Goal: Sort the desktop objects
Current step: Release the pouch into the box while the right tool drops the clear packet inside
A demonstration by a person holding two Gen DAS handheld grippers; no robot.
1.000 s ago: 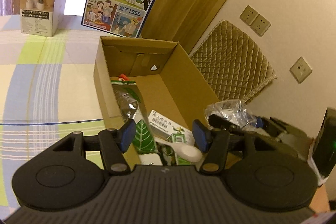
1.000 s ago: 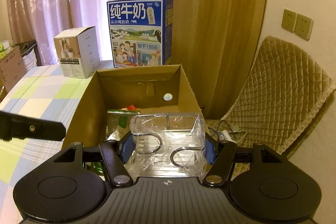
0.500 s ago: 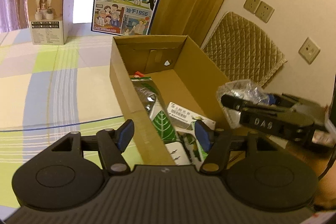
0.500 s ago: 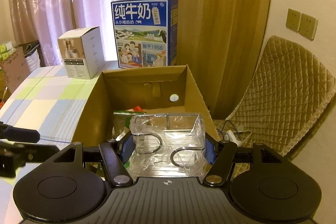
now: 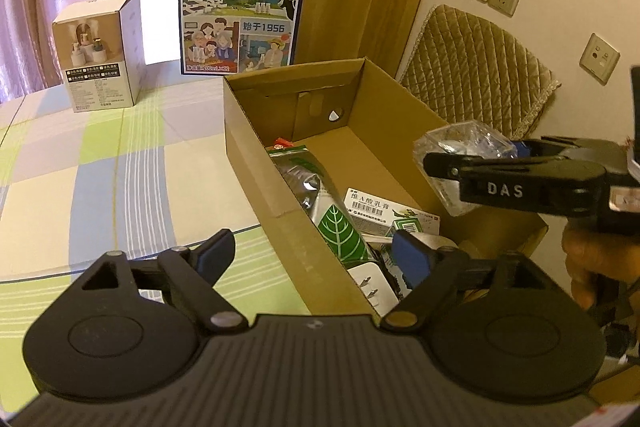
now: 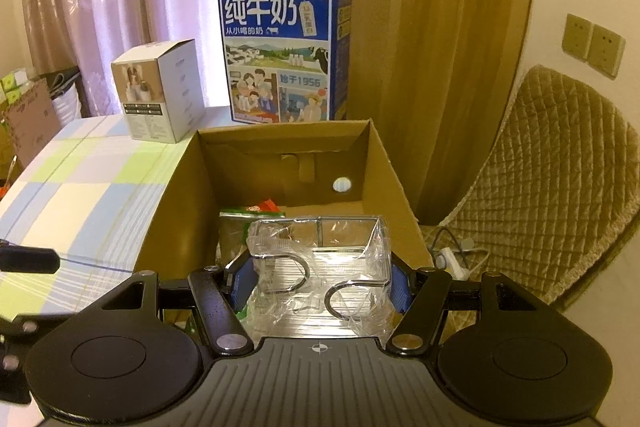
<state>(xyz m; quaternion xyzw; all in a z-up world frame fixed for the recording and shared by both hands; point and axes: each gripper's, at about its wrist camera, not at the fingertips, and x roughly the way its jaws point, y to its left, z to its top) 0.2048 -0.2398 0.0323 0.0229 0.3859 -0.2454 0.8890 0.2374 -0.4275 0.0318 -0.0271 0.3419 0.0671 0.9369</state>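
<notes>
The right tool [image 6: 320,285] has its blue pads pressed against both sides of a clear plastic packet of metal hooks [image 6: 320,267], holding it just above the near end of the open cardboard box [image 6: 384,163]. In the left wrist view the same packet [image 5: 464,163] hangs over the box's right wall, clamped in the right tool [image 5: 472,167], with a hand [image 5: 580,267] below it at the right edge.

The left tool [image 5: 316,251] is empty and its jaws are opening; they straddle the box's near left wall, the left pad over the checked cloth of the bench [image 5: 100,167], the right pad over the box's contents. Inside lie a green leaf-printed pouch [image 5: 340,231], a white medicine carton [image 5: 376,207] and a white plug [image 5: 372,283], all near the left tool's right finger.

Far on the bench stand a blue milk carton [image 5: 240,7] and a small white product box [image 5: 100,55].
</notes>
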